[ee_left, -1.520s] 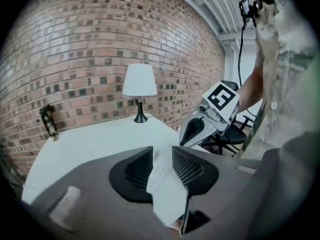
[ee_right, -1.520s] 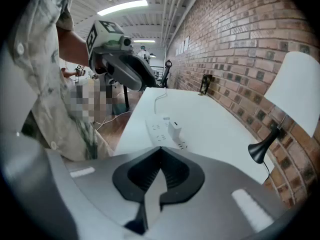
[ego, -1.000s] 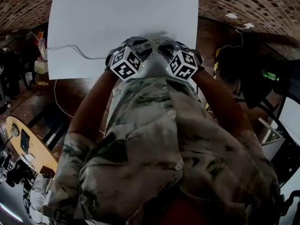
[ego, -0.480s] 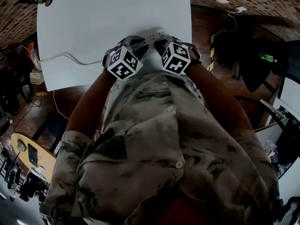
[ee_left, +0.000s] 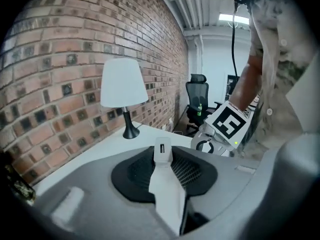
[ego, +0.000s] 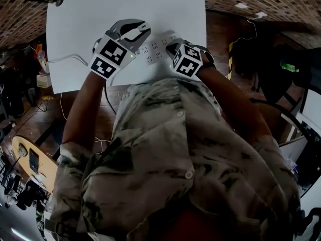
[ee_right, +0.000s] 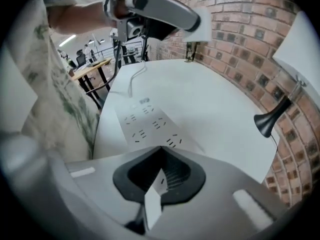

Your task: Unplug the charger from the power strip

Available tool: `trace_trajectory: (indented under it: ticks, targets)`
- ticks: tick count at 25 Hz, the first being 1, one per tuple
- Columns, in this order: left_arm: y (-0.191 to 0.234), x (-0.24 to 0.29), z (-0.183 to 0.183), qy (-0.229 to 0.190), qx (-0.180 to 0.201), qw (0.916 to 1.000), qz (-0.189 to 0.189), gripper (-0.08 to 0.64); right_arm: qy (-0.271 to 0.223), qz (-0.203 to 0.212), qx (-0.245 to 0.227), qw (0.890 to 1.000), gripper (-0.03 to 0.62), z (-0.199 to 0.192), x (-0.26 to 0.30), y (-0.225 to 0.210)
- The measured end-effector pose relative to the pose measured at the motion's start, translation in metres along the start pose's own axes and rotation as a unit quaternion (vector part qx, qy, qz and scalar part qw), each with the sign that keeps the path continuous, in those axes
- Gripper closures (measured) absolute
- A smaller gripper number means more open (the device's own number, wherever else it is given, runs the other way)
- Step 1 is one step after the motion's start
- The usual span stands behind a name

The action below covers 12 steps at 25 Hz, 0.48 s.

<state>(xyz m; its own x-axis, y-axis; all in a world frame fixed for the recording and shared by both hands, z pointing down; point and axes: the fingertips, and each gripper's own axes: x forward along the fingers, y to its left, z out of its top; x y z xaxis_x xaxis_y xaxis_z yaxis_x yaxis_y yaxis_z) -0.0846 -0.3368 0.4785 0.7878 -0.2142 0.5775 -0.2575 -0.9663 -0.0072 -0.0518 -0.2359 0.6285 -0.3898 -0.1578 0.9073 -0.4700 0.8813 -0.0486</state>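
The white power strip (ego: 154, 48) lies on the white table (ego: 90, 14); the sockets that show (ee_right: 145, 121) are bare. My left gripper (ego: 134, 31) hangs above the strip's left part, shut on a small white charger (ee_right: 200, 26) that is lifted clear of the sockets. In the left gripper view its jaws (ee_left: 161, 156) are together with the white block between them. My right gripper (ego: 173, 47) is shut, and its tip (ee_right: 159, 181) rests at the strip's right end. Whether it grips the strip is hidden.
The strip's white cable (ego: 75, 59) trails off the table's left edge. A black-stemmed lamp (ee_left: 121, 86) stands at the far side by the brick wall (ee_left: 55, 64). An office chair (ee_left: 197, 91) and desks stand beyond the table.
My left gripper has risen up and to the left, away from the strip, with the charger in it. The right gripper has stayed at the strip's right end.
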Motion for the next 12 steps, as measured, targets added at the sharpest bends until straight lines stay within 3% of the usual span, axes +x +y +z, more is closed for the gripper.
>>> trace_trajectory:
  ticks: [2,5,9,12]
  targets:
    - [0.01,-0.016,0.001,-0.004,-0.011,0.9996,0.027,0.456,-0.023,0.008,0.01,1.0,0.589,0.002,-0.002,-0.003]
    - [0.012,-0.042,0.001,-0.024,-0.057,0.9949,0.08,0.456,-0.055,-0.011,-0.012,0.998,0.589,-0.003,-0.01,-0.006]
    - [0.004,-0.079,0.003,-0.044,-0.108,0.9786,0.169,0.456,-0.132,-0.027,-0.023,0.991,0.589,-0.002,-0.051,-0.014]
    - [-0.026,-0.103,0.003,-0.041,-0.135,0.9645,0.223,0.454,-0.164,-0.023,-0.04,0.985,0.589,-0.017,-0.088,-0.005]
